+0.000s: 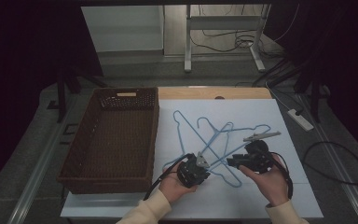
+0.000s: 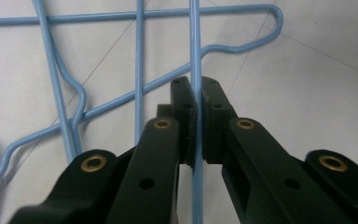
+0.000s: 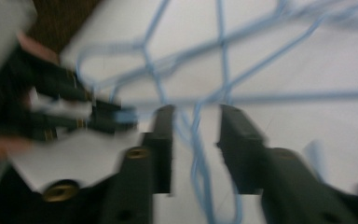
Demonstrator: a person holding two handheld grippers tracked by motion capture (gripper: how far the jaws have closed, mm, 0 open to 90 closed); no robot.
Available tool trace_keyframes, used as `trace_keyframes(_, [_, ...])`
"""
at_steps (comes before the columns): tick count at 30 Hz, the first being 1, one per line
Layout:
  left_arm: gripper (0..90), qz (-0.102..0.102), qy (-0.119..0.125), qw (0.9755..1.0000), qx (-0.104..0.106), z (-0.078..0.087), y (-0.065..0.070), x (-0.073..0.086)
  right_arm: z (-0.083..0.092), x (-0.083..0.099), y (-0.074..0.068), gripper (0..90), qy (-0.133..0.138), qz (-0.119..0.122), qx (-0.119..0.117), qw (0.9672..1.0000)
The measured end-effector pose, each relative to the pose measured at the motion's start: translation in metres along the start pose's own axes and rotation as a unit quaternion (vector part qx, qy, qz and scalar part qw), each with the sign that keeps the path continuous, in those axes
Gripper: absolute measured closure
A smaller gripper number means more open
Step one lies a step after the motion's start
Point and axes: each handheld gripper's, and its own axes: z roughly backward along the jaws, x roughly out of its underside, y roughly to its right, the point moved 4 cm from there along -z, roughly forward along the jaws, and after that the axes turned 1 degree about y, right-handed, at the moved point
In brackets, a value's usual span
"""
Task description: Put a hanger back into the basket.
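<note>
A tangle of light-blue wire hangers (image 1: 214, 135) lies on the white table top (image 1: 265, 112). My left gripper (image 1: 204, 164) sits at the near left of the tangle. In the left gripper view, my left gripper (image 2: 196, 88) is shut on one straight hanger wire (image 2: 194, 46) running between its pads. My right gripper (image 1: 231, 162) is at the near right, pointing left toward the other. In the blurred right gripper view, my right gripper (image 3: 196, 114) has its jaws apart, with a twisted hanger wire (image 3: 198, 154) in the gap and touching neither pad. The left gripper (image 3: 107, 119) appears there at the left.
A brown wicker basket (image 1: 81, 135) with nothing in it stands to the left of the hangers, its long side along the white top's left edge. A white power strip (image 1: 300, 119) and cables lie on the floor to the right. Table legs stand beyond the far edge.
</note>
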Motion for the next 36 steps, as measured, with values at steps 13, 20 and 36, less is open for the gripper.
trace_keyframes(13, [86.4, 0.02, 0.061, 0.9976, -0.025, 0.024, -0.007, -0.002, 0.047, -0.009, 0.036, 35.0, 0.219, 0.011, 0.039, 0.9749])
trace_keyframes(20, [86.4, 0.037, 0.086, 0.9951, -0.031, 0.038, -0.01, -0.001, 0.045, -0.001, 0.048, 34.1, 0.217, 0.023, 0.038, 0.9751])
trace_keyframes(36, [86.5, 0.047, 0.161, 0.9851, -0.036, 0.095, -0.013, -0.016, 0.021, 0.02, 0.048, 34.0, 0.18, 0.061, 0.026, 0.9814])
